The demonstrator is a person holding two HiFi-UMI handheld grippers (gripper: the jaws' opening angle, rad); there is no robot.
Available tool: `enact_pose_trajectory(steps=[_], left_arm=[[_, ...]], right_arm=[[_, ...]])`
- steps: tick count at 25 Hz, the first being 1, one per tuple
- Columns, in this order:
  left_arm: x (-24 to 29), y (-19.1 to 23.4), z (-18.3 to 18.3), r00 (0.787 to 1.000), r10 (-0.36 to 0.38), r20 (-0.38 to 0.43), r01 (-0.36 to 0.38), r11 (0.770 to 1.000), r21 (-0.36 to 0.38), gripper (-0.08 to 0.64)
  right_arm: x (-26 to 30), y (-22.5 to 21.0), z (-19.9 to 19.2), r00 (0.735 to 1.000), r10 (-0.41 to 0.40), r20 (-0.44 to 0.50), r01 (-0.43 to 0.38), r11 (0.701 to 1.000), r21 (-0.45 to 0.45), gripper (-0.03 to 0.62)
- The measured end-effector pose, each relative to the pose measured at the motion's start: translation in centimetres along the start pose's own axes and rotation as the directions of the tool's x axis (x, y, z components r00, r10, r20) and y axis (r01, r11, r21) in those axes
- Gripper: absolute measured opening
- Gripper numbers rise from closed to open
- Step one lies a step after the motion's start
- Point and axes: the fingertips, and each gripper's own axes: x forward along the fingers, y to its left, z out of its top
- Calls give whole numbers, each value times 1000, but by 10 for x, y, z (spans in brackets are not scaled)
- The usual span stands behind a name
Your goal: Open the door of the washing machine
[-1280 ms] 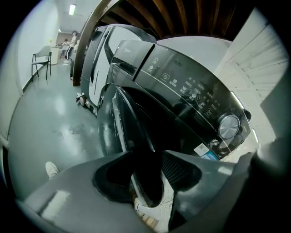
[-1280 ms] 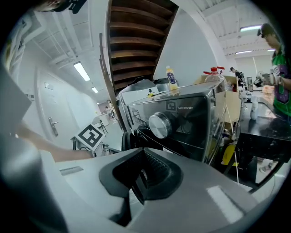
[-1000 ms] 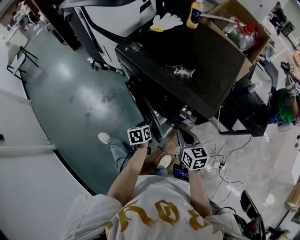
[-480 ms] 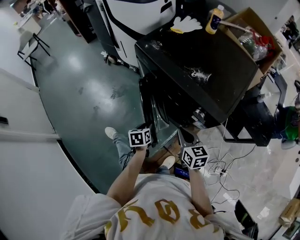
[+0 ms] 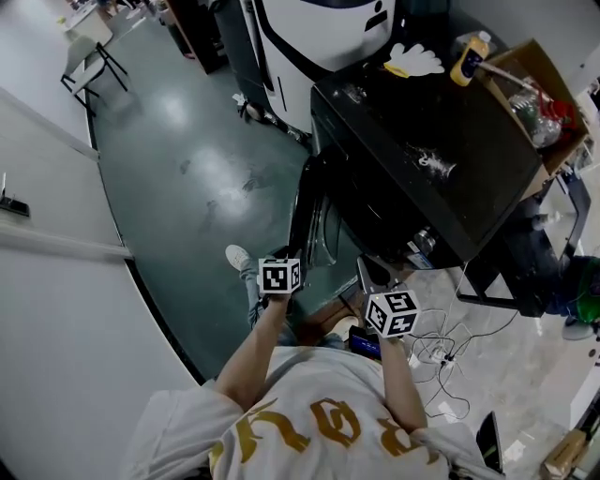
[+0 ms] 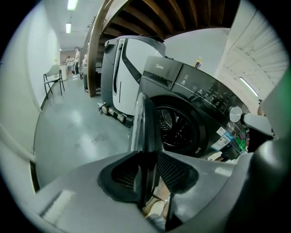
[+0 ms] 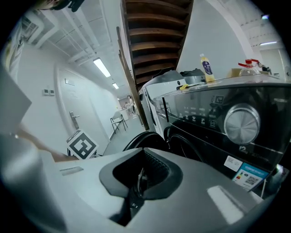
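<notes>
The dark front-loading washing machine point(image 5: 441, 159) stands ahead of me, its round door point(image 5: 309, 220) swung out to the left. In the left gripper view the door's rim point(image 6: 148, 123) runs edge-on between the jaws, and the drum opening point(image 6: 177, 129) shows behind it. My left gripper point(image 6: 148, 175) is shut on that rim; in the head view it point(image 5: 286, 255) sits at the door's near edge. My right gripper point(image 7: 141, 179) is shut on nothing and hangs in front of the control panel knob point(image 7: 242, 120), to the right of the door point(image 7: 141, 139).
A white appliance point(image 5: 319, 28) stands beside the washer. On the washer's top lie a bottle point(image 5: 469, 45) and a glove point(image 5: 412, 61), with a cardboard box point(image 5: 539, 94) at its far side. Cables point(image 5: 441, 352) trail on the floor at right. A chair point(image 5: 89, 56) stands far left.
The door has swung further out from the washer's front with my left gripper on its rim. My head view has shifted, so the machine sits more to the right.
</notes>
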Motion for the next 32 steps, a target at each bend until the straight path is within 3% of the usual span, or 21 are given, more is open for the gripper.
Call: enact_pose_trajectory(steps=[8, 15, 32], left_arm=[[-14, 45, 5, 998, 68, 4, -68, 998, 5, 129], [-11, 76, 8, 998, 42, -55, -41, 999, 10, 130], [-18, 128, 24, 987, 119, -106, -112, 991, 73, 138]], right_arm=[[19, 25, 3, 998, 55, -29, -56, 997, -44, 23], [31, 31, 10, 995, 84, -45, -87, 993, -79, 23], [53, 55, 19, 986, 137, -94, -149, 979, -140, 23]])
